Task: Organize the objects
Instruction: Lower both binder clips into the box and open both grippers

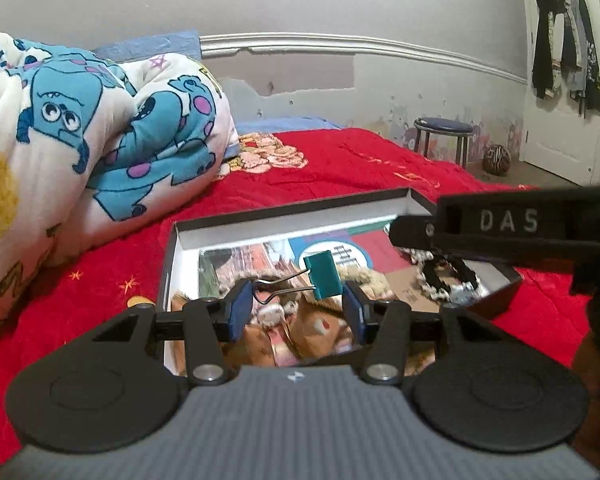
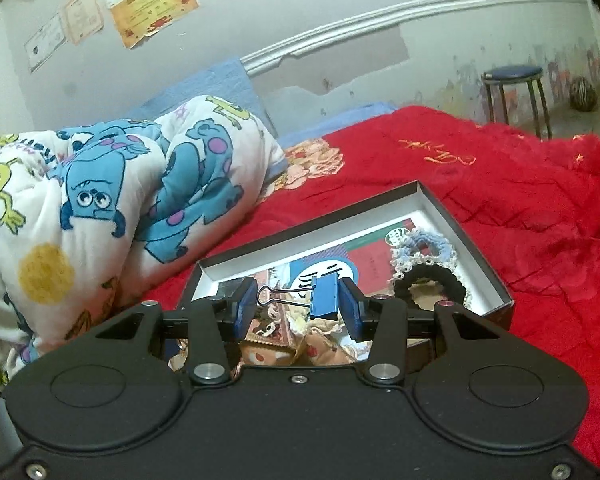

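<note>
A shallow black-rimmed box [image 1: 284, 210] [image 2: 300, 226] lies on the red bed cover, holding printed cards, small plush-like items and crocheted hair ties [image 2: 428, 284]. Above its near end, my left gripper [image 1: 296, 300] is shut on a teal binder clip [image 1: 326, 276], whose wire handles touch the left pad and whose body rests against the right pad. My right gripper [image 2: 298, 304] is shut the same way on a blue binder clip [image 2: 326, 296], just over the box. The right gripper's black housing [image 1: 508, 224] crosses the right side of the left wrist view.
A bundled quilt with blue monster print [image 1: 100, 140] [image 2: 120, 192] lies left of the box. The red bed cover [image 2: 520, 200] stretches to the right. A blue-topped stool [image 1: 442, 136], a striped ball [image 1: 496, 160] and a white door hung with clothes [image 1: 564, 60] stand beyond the bed.
</note>
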`<state>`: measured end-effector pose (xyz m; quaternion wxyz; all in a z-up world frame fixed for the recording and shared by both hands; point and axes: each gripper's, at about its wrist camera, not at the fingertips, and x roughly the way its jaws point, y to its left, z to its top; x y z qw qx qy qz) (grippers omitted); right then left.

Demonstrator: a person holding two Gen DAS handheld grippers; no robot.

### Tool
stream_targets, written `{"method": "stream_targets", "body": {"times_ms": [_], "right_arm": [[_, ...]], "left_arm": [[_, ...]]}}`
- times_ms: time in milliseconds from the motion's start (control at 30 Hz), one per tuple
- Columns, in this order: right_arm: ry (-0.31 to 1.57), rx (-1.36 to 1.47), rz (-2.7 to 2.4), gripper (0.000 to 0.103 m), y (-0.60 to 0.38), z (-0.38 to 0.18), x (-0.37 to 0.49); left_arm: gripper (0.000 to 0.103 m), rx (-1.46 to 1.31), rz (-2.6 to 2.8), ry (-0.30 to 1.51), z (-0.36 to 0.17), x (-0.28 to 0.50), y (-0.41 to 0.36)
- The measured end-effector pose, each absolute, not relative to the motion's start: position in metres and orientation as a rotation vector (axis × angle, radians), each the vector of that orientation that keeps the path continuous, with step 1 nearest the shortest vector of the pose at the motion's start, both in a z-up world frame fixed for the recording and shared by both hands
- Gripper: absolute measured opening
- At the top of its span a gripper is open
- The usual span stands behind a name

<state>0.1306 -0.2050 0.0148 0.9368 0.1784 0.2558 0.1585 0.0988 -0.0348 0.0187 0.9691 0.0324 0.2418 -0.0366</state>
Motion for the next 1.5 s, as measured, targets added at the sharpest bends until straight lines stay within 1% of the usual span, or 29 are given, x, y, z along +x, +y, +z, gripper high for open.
{"method": "stream_targets", "body": {"times_ms": [200, 333, 433, 500, 667, 767, 967, 1133, 1500], "right_arm": [[0.531, 0.407, 0.334, 0.043, -0.208, 0.005, 0.161], [0.528, 0.422, 0.328, 0.043, -0.211, 0.000, 0.182], [0.529, 0.434, 0.321, 0.043, -0.212, -0.004, 0.198], [0.539, 0.432, 0.314, 0.043, -0.210, -0.005, 0.209], [0.523, 0.394, 0.325, 0.043, -0.201, -0.005, 0.224], [0.521, 0.403, 0.324, 0.043, -0.196, -0.009, 0.238], [0.538, 0.466, 0.285, 0.043, -0.194, -0.031, 0.271], [0.567, 0.478, 0.261, 0.043, -0.200, -0.044, 0.274], [0.587, 0.411, 0.303, 0.043, -0.179, -0.044, 0.266]], "left_arm": [[0.053, 0.065, -0.069, 0.458, 0.027, 0.120, -0.020], [0.053, -0.011, -0.041, 0.496, 0.025, 0.140, -0.002], [0.053, 0.015, 0.000, 0.470, 0.021, 0.158, 0.004], [0.053, 0.039, 0.021, 0.462, 0.021, 0.174, 0.006], [0.053, -0.030, -0.043, 0.477, 0.027, 0.206, 0.017], [0.053, 0.029, -0.038, 0.470, 0.023, 0.212, 0.015], [0.053, -0.007, -0.015, 0.534, 0.005, 0.223, 0.024], [0.053, 0.003, -0.006, 0.559, -0.002, 0.226, 0.022], [0.054, 0.062, 0.005, 0.593, -0.008, 0.224, 0.012]]}}
